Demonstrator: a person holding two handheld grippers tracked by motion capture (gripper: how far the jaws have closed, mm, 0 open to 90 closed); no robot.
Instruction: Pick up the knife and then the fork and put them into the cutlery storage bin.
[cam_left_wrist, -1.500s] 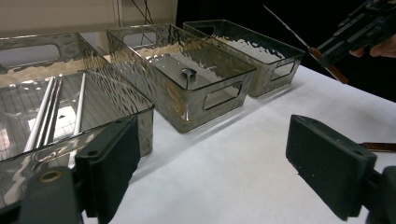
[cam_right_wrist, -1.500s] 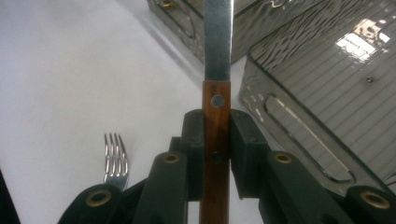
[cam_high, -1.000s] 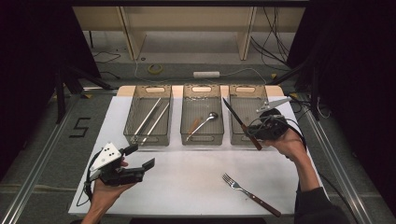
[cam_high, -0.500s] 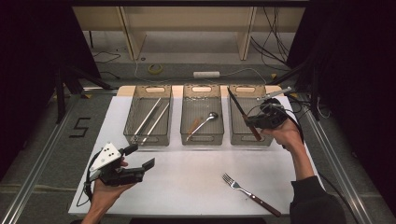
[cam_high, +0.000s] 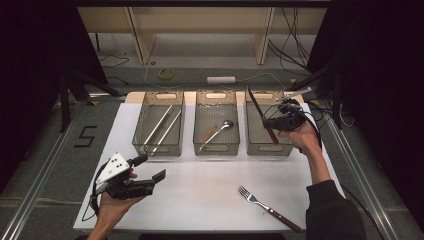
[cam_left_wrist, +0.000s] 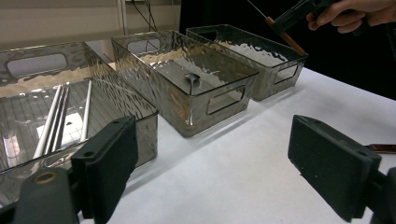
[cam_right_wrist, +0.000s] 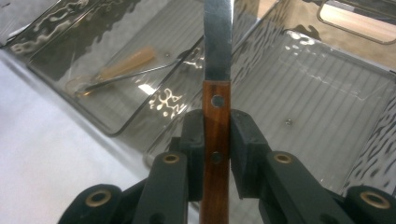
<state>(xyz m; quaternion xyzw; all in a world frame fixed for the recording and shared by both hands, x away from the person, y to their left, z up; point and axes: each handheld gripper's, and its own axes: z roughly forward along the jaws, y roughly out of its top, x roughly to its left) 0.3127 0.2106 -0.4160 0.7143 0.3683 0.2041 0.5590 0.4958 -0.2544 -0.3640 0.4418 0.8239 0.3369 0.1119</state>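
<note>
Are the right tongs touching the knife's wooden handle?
Touching. The right gripper view shows both pads of the right tongs pressed against the knife handle's sides, with no gap.

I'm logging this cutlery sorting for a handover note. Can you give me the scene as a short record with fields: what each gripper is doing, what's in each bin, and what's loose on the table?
right gripper: shut on the knife by its wooden handle, held over the right bin
left gripper: open, holding nothing, above the white table
left bin: long metal sticks
middle bin: spoon and a wooden piece
loose on table: fork
</note>
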